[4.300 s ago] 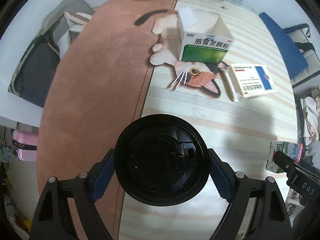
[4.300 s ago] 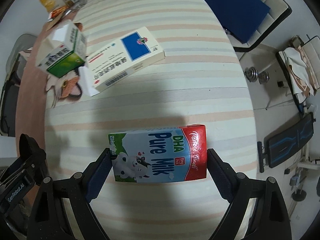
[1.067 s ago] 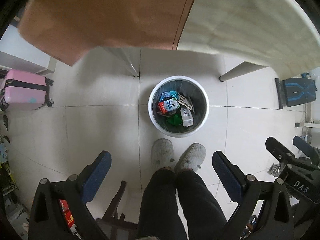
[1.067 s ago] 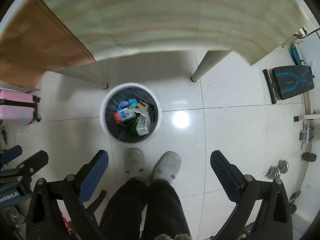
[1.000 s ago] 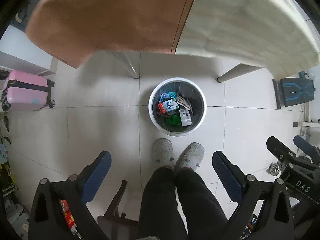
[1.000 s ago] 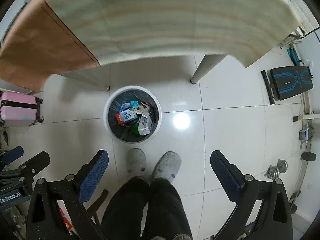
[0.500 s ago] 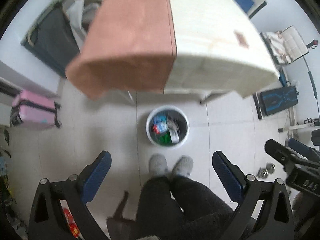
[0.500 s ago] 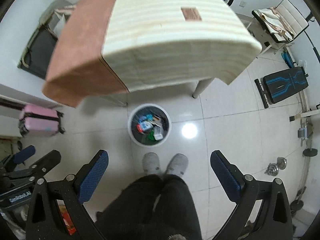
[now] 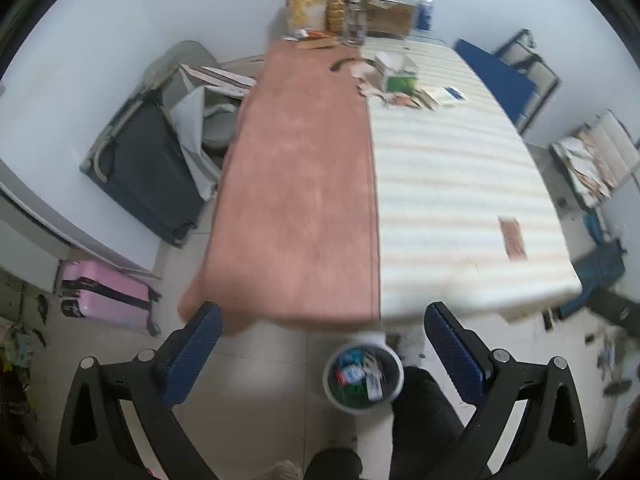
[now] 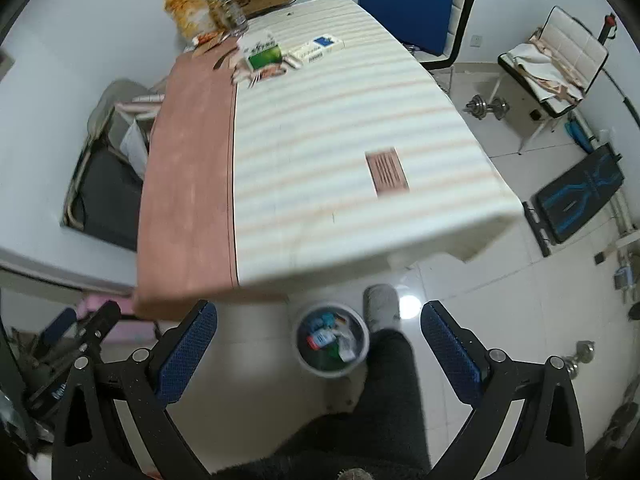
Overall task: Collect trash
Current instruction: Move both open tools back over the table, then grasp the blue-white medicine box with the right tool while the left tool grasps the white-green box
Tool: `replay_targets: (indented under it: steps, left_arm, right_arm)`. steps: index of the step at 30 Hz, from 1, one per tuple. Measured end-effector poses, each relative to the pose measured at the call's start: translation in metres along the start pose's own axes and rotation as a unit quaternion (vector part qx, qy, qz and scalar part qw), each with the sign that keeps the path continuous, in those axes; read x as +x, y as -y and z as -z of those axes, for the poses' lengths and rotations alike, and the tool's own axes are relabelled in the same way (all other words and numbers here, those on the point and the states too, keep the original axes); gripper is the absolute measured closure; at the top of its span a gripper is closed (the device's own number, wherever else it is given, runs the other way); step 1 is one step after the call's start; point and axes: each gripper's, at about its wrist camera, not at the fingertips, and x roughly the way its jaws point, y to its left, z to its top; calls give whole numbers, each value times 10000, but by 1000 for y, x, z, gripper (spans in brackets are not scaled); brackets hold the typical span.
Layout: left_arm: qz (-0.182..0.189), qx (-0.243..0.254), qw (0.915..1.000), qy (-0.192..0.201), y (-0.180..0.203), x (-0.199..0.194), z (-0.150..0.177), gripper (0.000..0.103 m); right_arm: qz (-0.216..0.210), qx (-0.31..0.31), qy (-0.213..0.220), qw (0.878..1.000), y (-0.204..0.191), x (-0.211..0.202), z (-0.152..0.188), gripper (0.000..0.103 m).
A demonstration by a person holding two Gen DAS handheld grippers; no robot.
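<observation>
A round white bin (image 9: pixel 363 376) (image 10: pixel 333 340) with several cartons and wrappers inside stands on the floor below the table's near end. My left gripper (image 9: pixel 320 354) is open and empty, raised above the bin. My right gripper (image 10: pixel 318 350) is open and empty too. Far down the table lie a green-and-white open box (image 9: pixel 396 76) (image 10: pixel 262 54) and a flat white box with a blue patch (image 9: pixel 444 96) (image 10: pixel 318 48).
The long table (image 9: pixel 440 184) (image 10: pixel 320 152) carries a brown cloth on its left half and a striped one on its right. Bags, jars and a cardboard box (image 9: pixel 390 12) crowd the far end. A person's dark-trousered legs (image 10: pixel 390 380) stand beside the bin. A pink suitcase (image 9: pixel 104 296) sits left.
Both grippers have tilted up from looking straight down at the bin to looking along the table top. The bin has slid toward the bottom of both views. Both stay open.
</observation>
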Motion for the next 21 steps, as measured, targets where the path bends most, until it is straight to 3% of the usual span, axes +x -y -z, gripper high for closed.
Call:
replay_targets:
  steps: [5,11,18,21]
  left_arm:
    - [-497,-442,9977,-91,19,58,-80,0]
    - [-1056,-1053,9871,-582,36,140,-173,0]
    - [-1565,-1452,9720,-983,47,208,-252,0]
    - [-1738,-1516,9665,-1129,47,227,-273,0]
  right_arm:
    - [-116,492,-56,9987,19,50,-115,0]
    - [-113,1392,-420,9893,37,169,-296,0]
    - [-16,2007,-827,9762,26,293,-440,0]
    - [118,2308,-1017,9676,17,335,-474,0]
